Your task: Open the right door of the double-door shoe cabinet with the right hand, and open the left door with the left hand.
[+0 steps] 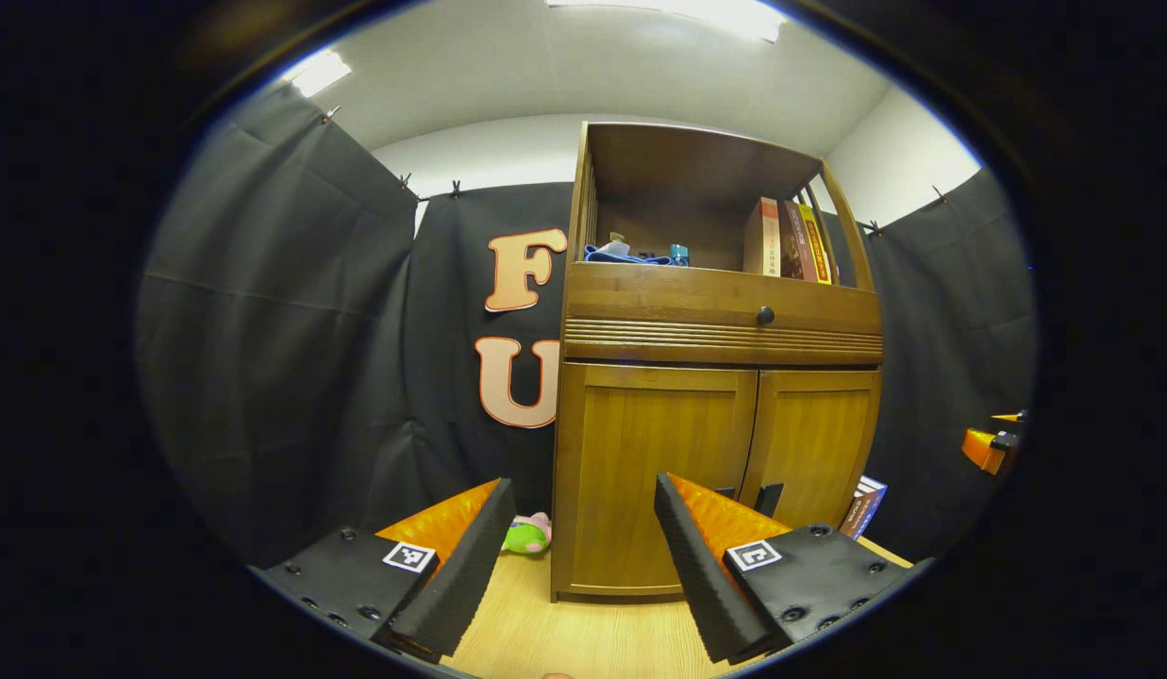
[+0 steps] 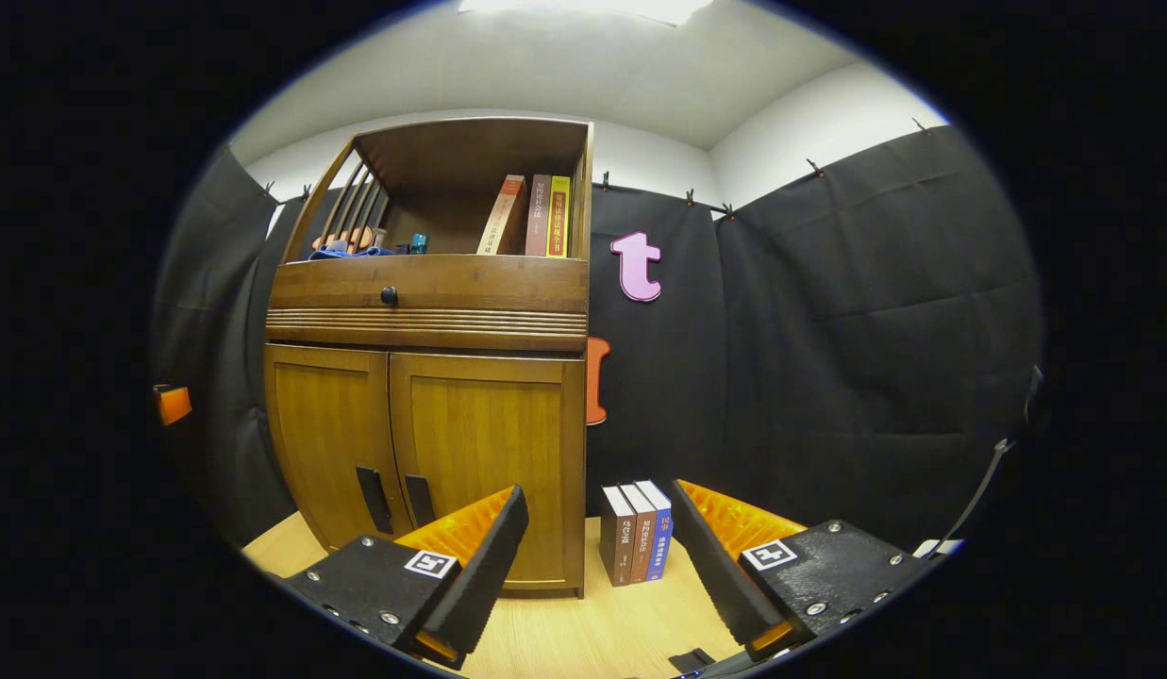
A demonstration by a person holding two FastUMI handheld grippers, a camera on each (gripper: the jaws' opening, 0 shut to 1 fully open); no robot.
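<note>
Both doors of the shoe cabinet (image 2: 423, 377) are closed, with the right gripper (image 2: 592, 556) and left gripper (image 1: 578, 556) well back, jaws wide open and empty, so I'd worry about clipping the floor books (image 2: 637, 530) or missing those slim dark handles (image 2: 394, 500).

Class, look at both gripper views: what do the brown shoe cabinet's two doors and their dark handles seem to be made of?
Brown cabinet doors: likely wood or wood veneer, since vertical grain shows; the soft sheen suggests a varnished finish. Dark flat door handles: matte black, possibly metal or plastic; too small to tell.
</note>
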